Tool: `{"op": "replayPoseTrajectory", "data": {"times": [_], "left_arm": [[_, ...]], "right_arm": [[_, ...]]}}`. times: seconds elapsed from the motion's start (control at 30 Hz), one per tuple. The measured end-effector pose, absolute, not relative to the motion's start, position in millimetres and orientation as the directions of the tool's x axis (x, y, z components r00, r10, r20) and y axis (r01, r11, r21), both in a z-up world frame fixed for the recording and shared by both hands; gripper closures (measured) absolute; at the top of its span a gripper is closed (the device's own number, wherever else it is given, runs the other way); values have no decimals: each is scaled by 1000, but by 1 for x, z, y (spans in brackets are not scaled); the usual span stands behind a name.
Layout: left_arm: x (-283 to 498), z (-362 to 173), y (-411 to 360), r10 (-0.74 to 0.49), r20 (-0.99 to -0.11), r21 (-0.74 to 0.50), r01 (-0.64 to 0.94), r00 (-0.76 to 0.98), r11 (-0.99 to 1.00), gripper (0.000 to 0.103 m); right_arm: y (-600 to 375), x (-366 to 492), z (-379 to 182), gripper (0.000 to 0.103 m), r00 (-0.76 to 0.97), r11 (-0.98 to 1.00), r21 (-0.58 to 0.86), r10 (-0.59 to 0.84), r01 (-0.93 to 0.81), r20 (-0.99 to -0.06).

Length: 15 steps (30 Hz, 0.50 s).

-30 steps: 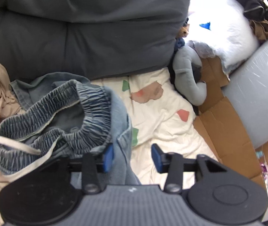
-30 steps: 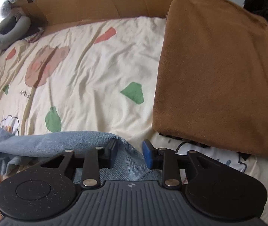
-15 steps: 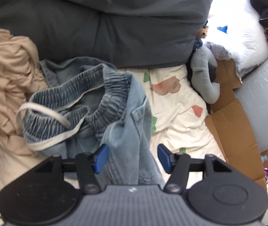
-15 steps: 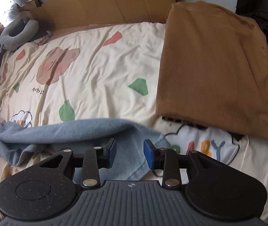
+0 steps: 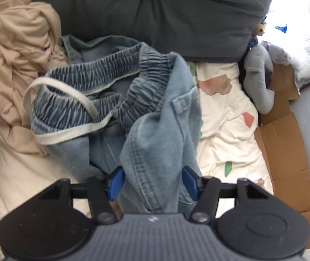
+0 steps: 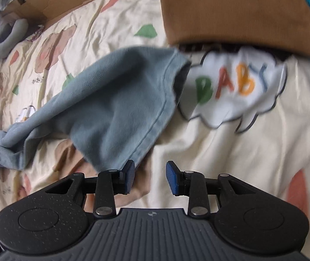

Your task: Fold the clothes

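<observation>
Open sheet to the right, clutter on the left and far side
The jeans (image 5: 155,117) fill the near left, hemmed by a beige garment (image 5: 17,65) and dark pillow (image 5: 155,15); the folded brown blanket (image 6: 237,10) blocks the far right; bare sheet (image 6: 231,152) lies free near the right, cardboard (image 5: 283,143) at its edge

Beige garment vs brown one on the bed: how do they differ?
The beige garment is crumpled in a loose heap; the brown garment lies flat with straight edges, apparently already folded. The beige one is pale tan and sits beside the jeans' waistband; the brown one is darker and sits above the BABY print. Both rest on the cream patterned bedsheet.
</observation>
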<state>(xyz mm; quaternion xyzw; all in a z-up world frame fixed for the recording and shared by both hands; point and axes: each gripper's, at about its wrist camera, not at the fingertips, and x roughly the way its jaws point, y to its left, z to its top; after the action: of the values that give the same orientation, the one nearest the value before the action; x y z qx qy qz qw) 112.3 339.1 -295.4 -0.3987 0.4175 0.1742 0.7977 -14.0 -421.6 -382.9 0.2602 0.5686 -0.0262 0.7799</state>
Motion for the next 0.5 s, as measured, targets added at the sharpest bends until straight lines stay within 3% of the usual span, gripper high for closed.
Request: {"op": "replayPoseTrajectory", "data": {"times": [0.13, 0.2, 0.5], "left_arm": [[112, -302, 339, -59, -798, -509, -619, 599, 598, 58], [112, -303, 339, -61, -795, -517, -621, 604, 589, 73], [112, -291, 337, -40, -786, -501, -596, 617, 627, 87]], "right_arm": [[-411, -9, -396, 64, 353, 826, 446, 326, 344, -877], [-406, -6, -404, 64, 346, 814, 466, 351, 347, -870], [-395, -1, -438, 57, 341, 727, 522, 401, 446, -850]]}}
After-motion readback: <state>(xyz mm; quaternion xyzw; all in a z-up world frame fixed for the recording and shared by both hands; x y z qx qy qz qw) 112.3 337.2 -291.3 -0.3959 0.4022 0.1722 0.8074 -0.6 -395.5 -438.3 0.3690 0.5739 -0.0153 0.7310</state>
